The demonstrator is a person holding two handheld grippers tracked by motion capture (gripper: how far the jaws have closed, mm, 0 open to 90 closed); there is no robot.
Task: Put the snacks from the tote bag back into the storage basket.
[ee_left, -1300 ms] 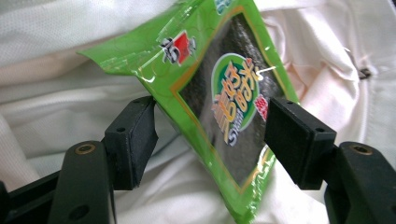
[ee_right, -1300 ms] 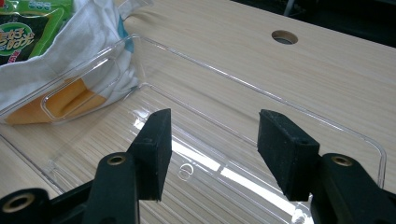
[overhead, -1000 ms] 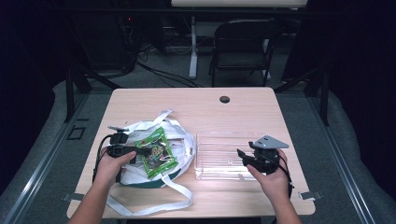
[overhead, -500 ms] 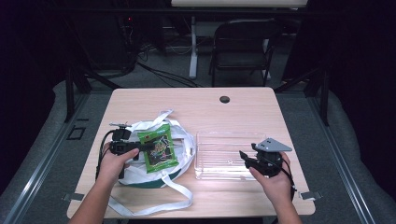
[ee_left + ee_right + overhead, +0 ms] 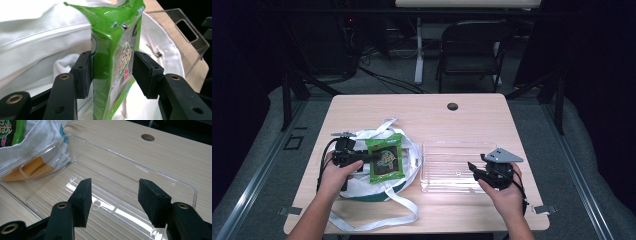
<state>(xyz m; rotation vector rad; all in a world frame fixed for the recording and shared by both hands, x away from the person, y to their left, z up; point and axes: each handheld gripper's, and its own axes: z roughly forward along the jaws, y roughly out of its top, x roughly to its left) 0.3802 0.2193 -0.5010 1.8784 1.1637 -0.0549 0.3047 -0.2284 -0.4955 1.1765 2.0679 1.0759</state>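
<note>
Your left gripper (image 5: 373,158) has just been closing its jaws around the one green snack pouch (image 5: 385,158) above the single white bag (image 5: 362,184), while your right gripper (image 5: 472,166) holds its jaws spread over the one clear tray (image 5: 447,150) on the worktop (image 5: 432,112).

The green snack packet (image 5: 113,62) carries printed lettering in white and yellow with a small red patch of characters, but it is foreshortened and blurred, so none of it reads.
</note>
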